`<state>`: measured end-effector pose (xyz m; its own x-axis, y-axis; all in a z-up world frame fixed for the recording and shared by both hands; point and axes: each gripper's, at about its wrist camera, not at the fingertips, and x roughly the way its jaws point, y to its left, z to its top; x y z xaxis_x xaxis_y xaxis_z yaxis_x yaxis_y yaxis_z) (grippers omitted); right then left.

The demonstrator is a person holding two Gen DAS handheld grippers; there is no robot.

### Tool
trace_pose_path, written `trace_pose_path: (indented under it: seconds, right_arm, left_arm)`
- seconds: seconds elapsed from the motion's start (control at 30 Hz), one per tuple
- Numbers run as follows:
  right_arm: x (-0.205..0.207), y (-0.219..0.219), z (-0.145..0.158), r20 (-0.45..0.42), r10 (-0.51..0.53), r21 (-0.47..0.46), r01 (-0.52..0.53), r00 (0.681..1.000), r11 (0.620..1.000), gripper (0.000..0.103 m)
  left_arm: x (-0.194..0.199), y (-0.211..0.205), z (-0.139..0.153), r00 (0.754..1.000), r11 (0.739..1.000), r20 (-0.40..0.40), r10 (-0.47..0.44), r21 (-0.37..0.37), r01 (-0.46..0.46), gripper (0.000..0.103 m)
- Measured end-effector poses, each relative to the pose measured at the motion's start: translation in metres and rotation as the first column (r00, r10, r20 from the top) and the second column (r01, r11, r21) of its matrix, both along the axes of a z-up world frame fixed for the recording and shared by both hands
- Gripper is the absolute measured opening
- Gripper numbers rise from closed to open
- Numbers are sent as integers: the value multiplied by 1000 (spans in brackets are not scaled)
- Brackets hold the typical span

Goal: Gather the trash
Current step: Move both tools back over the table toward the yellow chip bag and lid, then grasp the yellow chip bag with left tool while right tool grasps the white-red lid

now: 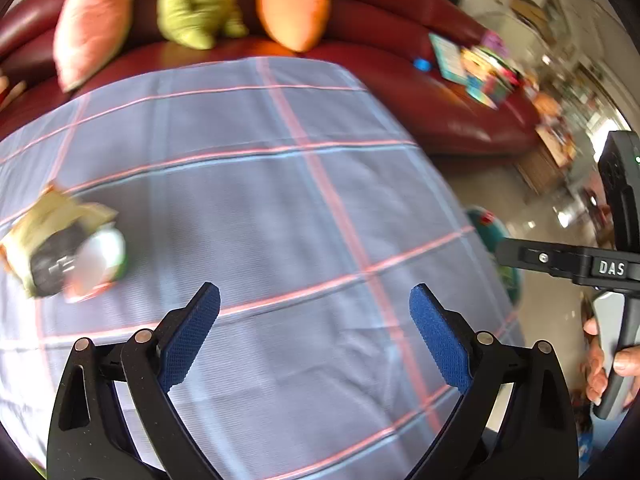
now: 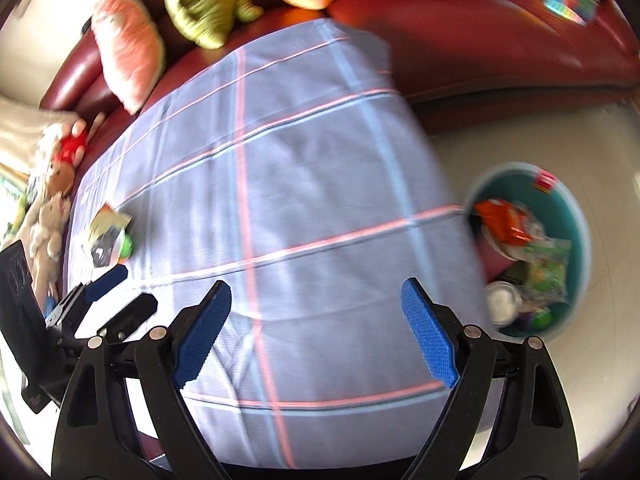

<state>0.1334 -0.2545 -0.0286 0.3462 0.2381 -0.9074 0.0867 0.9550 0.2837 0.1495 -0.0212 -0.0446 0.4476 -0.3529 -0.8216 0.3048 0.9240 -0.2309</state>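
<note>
At the far left of the right wrist view, soft toys (image 2: 52, 200) lie along the edge of the table (image 2: 320, 184), which carries a grey-blue cloth with pink and blue check lines. The trash (image 1: 64, 248), a blurred cluster of a yellowish wrapper, a dark packet and a white-green piece, rests on the cloth near the table's left side; in the right wrist view the same trash (image 2: 108, 240) lies just beyond the left gripper's tips. The left gripper (image 1: 314, 300) hangs above bare cloth, jaws spread wide, nothing between the blue pads (image 1: 192, 336). The trash is to its left, well apart from the pads. Behind the table, a red sofa (image 1: 420, 92) holds a pink cushion (image 1: 92, 20), a green plush (image 1: 196, 0) and an orange carrot plush (image 1: 294, 4); books (image 1: 476, 68) lie further right on the seat. The right gripper (image 2: 316, 296) is likewise spread wide and empty, positioned over the cloth. To the right of the table, a teal bin (image 2: 576, 216) stands on the floor, near the table's edge, and holds an orange wrapper, green packets and a white lidded cup. A hand (image 1: 604, 364) grasps the right gripper's handle at the right border of the left wrist view.
</note>
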Motion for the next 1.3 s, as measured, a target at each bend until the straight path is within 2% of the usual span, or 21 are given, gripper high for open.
trace_pose_path:
  seconds: [0.2,0.3,0.43,0.6,0.73,0.77,0.83,0.9,0.97,1.03,1.17,1.3]
  right_arm:
    - [28,85,-3,-24,154,-6,-154,988,988,83]
    - [38,123,-4,-28,226,-13,-227,974,974,83]
    - [53,172,-8,-32,306,-11,-307,951,952,83]
    - [67,213,-19,-44,375,19,-375,926,927,83]
    - [83,236,-29,-52,399,9,-399,915,917,81]
    - [88,242,-31,-50,403,8,-403,914,915,79]
    - [96,252,-37,-59,410,26,-410,910,912,65]
    - [102,260,-44,-68,417,39,-415,906,909,57]
    - [109,269,-51,-78,426,45,-423,902,905,53]
    - [114,275,-56,-82,432,62,-428,898,901,44]
    - [121,284,-68,-90,450,88,-443,888,892,32]
    - [124,284,-79,-102,449,97,-440,888,893,6]
  left_arm:
    - [-3,90,-3,988,988,17,153,11,-153,96]
    - [-3,132,-11,972,971,22,233,50,-234,96]
    - [-3,182,-22,948,947,-9,319,42,-319,96]
    - [0,219,-30,922,922,-22,387,40,-385,96]
    - [5,232,-37,914,915,-34,403,31,-402,96]
    - [7,233,-38,914,915,-32,404,34,-403,96]
    - [11,235,-39,912,912,-27,410,36,-409,96]
    - [15,238,-41,908,909,-33,417,31,-416,96]
    - [19,239,-43,906,907,-39,421,28,-420,96]
    - [23,240,-44,906,907,-41,421,32,-420,96]
    - [27,241,-47,907,908,-49,418,35,-417,96]
    - [33,237,-51,910,912,-65,410,39,-408,96]
